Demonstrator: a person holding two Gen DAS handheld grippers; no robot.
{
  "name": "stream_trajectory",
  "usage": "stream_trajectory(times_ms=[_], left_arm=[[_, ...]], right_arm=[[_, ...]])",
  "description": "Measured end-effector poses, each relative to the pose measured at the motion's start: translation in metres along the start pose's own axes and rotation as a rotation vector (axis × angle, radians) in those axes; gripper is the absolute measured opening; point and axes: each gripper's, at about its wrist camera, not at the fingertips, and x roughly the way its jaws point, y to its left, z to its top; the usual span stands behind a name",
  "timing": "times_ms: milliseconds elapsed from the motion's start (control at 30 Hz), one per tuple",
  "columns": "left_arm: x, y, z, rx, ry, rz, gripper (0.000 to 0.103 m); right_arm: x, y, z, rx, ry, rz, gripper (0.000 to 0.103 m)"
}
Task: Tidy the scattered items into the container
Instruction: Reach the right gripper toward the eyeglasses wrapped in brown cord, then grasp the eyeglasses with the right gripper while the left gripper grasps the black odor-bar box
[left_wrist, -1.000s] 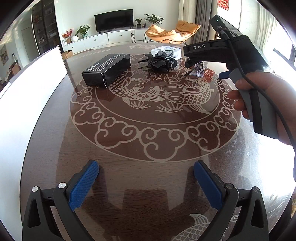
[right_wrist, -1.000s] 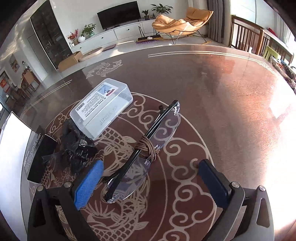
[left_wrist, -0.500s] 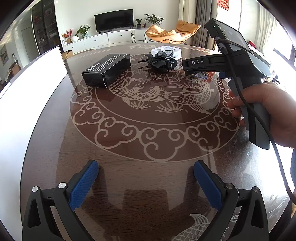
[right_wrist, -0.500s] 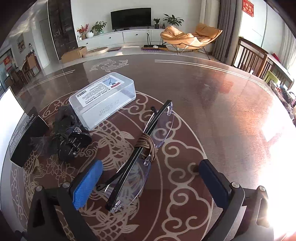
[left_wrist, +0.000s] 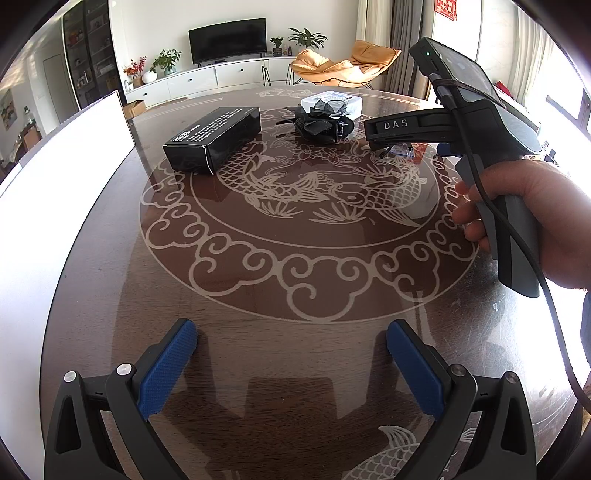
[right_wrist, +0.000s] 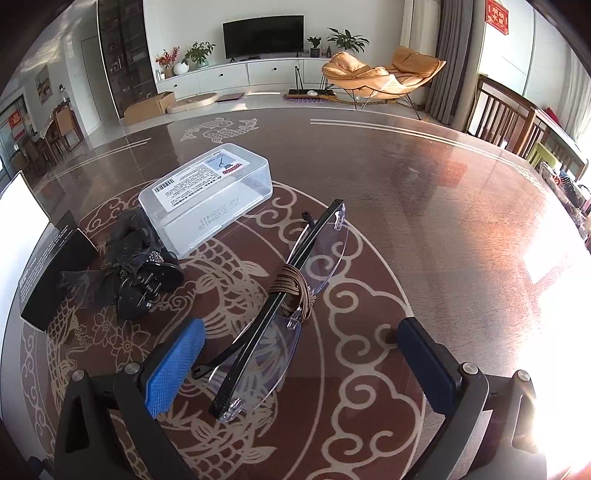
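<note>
Glasses (right_wrist: 295, 295), clear-lensed and cord-wrapped, lie between the spread right gripper (right_wrist: 301, 354); clear plastic box (right_wrist: 207, 195) at eleven o'clock; left gripper (left_wrist: 290, 363) gapes empty.

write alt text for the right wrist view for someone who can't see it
The open right gripper hovers over folded rimless glasses with a brown cord wound around the middle, lying on a dark patterned table. To the left lie a clear plastic box, a black hair clip and a black carton.

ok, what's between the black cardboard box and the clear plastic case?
The black hair clip with gauze bow lies between the black cardboard box and the clear plastic case, crowding the case's near corner; right wrist view.
</note>
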Motion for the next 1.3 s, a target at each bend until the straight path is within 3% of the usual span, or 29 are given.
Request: stream_trajectory(times_ms=[100, 167, 233, 300, 433, 567, 767, 967, 1067, 1133, 1200, 1267, 1300], left_arm=[[0.0, 0.0, -0.001, -0.001, 0.0, 0.0, 0.103], [0.0, -0.001, -0.001, -0.002, 0.0, 0.0, 0.103], [0.0, 0.0, -0.002, 0.0, 0.001, -0.001, 0.103], [-0.002, 0.001, -0.003, 0.011, 0.016, -0.006, 0.103], [0.0, 0.023, 0.009, -0.017, 0.002, 0.024, 0.103], [0.005, 0.051, 0.057, 0.008, -0.015, 0.054, 0.103], [0.035, 0.064, 0.127, 0.153, 0.012, 0.045, 0.103], [0.08, 0.05, 0.163, 0.289, 0.056, 0.146, 0.103], [0.102, 0.051, 0.17, 0.262, 0.1, 0.098, 0.103], [0.105, 0.062, 0.175, 0.177, 0.097, 0.058, 0.088], [0.102, 0.071, 0.177, 0.104, 0.085, 0.089, 0.071], [0.099, 0.073, 0.175, 0.069, 0.078, 0.09, 0.068], [0.095, 0.072, 0.172, 0.069, 0.072, 0.095, 0.065]], right_arm=[[-0.001, 0.0, -0.002, -0.024, 0.001, 0.017, 0.103], [-0.004, -0.002, -0.005, -0.03, -0.01, 0.022, 0.096], [-0.01, -0.008, -0.009, -0.027, -0.036, 0.02, 0.071], [-0.015, -0.013, -0.013, -0.03, -0.051, 0.025, 0.056], [-0.019, -0.026, -0.016, -0.004, -0.061, 0.046, 0.041], [-0.021, -0.029, -0.017, 0.011, -0.063, 0.046, 0.037], [-0.022, -0.026, -0.017, 0.009, -0.063, 0.043, 0.037], [-0.021, -0.029, -0.016, 0.011, -0.063, 0.046, 0.037], [-0.022, -0.028, -0.017, 0.012, -0.063, 0.046, 0.037], [-0.022, -0.029, -0.017, 0.017, -0.064, 0.053, 0.037], [-0.021, -0.031, -0.017, 0.019, -0.064, 0.056, 0.037], [-0.022, -0.033, -0.017, 0.027, -0.067, 0.072, 0.037], [-0.023, -0.034, -0.018, 0.033, -0.071, 0.096, 0.031]])
